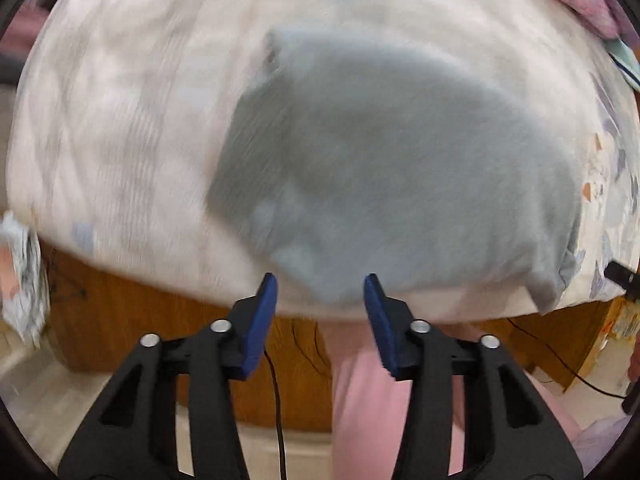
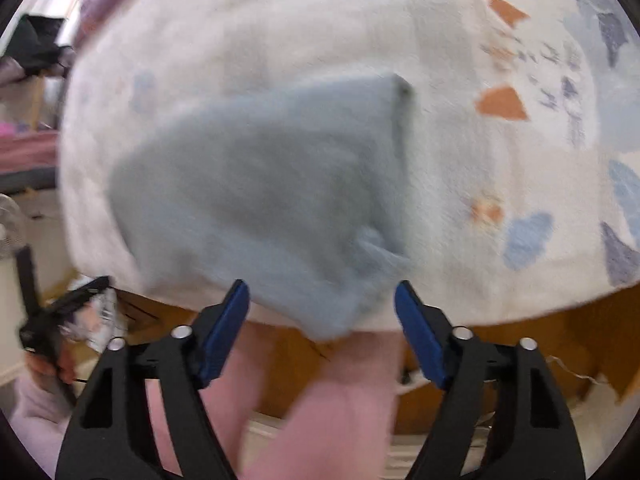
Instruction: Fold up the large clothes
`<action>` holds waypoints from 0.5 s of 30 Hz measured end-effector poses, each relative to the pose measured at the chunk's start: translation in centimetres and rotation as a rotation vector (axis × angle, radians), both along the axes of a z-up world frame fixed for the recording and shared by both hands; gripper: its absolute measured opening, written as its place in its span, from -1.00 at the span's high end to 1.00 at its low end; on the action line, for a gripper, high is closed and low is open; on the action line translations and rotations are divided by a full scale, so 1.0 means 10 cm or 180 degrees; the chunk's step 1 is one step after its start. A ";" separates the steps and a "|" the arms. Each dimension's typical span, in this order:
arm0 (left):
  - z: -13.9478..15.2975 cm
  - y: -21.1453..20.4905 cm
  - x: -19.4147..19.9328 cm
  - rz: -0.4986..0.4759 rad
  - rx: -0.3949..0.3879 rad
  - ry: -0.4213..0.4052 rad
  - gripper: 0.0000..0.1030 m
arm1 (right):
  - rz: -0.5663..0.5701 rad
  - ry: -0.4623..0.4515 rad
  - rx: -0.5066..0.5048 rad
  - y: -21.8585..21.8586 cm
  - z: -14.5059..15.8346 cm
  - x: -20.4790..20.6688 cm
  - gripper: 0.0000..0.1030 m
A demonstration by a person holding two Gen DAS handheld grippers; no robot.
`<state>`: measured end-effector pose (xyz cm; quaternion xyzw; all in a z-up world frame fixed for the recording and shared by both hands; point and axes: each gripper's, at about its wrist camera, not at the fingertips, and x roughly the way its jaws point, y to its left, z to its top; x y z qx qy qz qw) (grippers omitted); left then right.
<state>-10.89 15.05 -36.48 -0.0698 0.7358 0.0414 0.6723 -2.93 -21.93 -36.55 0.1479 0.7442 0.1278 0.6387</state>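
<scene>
A grey-blue garment [image 1: 380, 160], folded into a compact shape, lies on a bed with a white patterned sheet [image 1: 120, 120]. Both views are motion-blurred. My left gripper [image 1: 321, 280] hangs open just above the garment's near edge at the bed's front, nothing between its blue pads. In the right wrist view the garment [image 2: 260, 184] has one corner drooping over the sheet's [image 2: 440, 240] front edge. My right gripper [image 2: 321, 285] stands wide open around that corner, and its pads do not touch the cloth.
The wooden bed frame [image 1: 140, 320] runs below the sheet, with a person's pink trouser leg [image 1: 380, 400] against it. A black cable [image 1: 276, 400] hangs in front. Pink and purple bedding [image 1: 580, 0] lies at the far corner. A fan [image 2: 8, 224] stands at the left.
</scene>
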 end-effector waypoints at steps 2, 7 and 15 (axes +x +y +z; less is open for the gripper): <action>-0.03 -0.17 0.16 -0.0191 -0.0068 -0.0097 0.41 | 0.0063 -0.0045 0.0016 0.16 -0.07 0.09 0.12; -0.45 -0.68 0.42 -0.0461 -0.0280 0.0090 0.50 | 0.0548 0.0390 -0.0354 0.58 -0.81 0.00 0.53; -0.86 -0.59 0.17 -0.0334 -0.0180 0.0568 0.51 | -0.0292 0.0826 -0.0549 -0.10 -1.21 -0.32 0.95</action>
